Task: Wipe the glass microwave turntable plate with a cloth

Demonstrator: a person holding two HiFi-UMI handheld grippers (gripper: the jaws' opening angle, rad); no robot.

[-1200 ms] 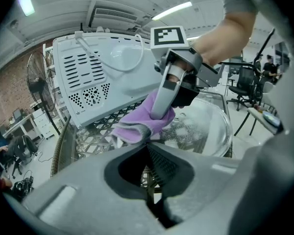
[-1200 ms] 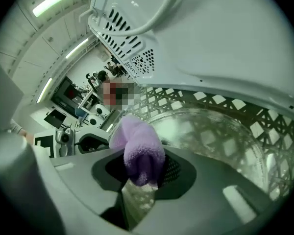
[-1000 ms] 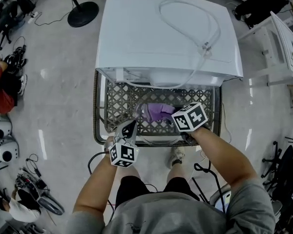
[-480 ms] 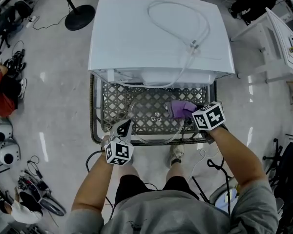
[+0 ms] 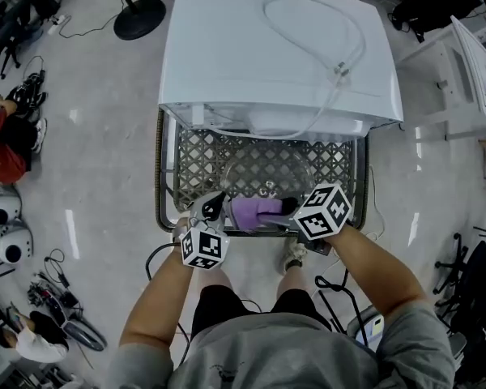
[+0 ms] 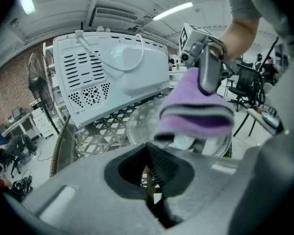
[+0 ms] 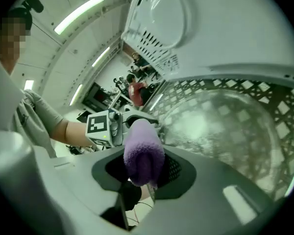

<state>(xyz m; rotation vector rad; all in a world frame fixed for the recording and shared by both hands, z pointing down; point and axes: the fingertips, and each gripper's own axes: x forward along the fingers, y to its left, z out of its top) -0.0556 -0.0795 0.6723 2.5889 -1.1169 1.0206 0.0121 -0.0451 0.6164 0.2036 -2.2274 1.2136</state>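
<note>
Cloth [image 5: 255, 211] swept nearward over plate [image 5: 259, 177] (rim barely visible); right gripper [image 7: 143, 170] clamps it.

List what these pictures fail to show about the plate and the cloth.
1. Plate near rim: head view, under the cloth and right gripper; left gripper view, behind the left gripper.
2. Dirt on the plate: too small in head view, lost in glare in right gripper view.
3. Cloth's wiping face: turned down toward the plate in every view.
</note>
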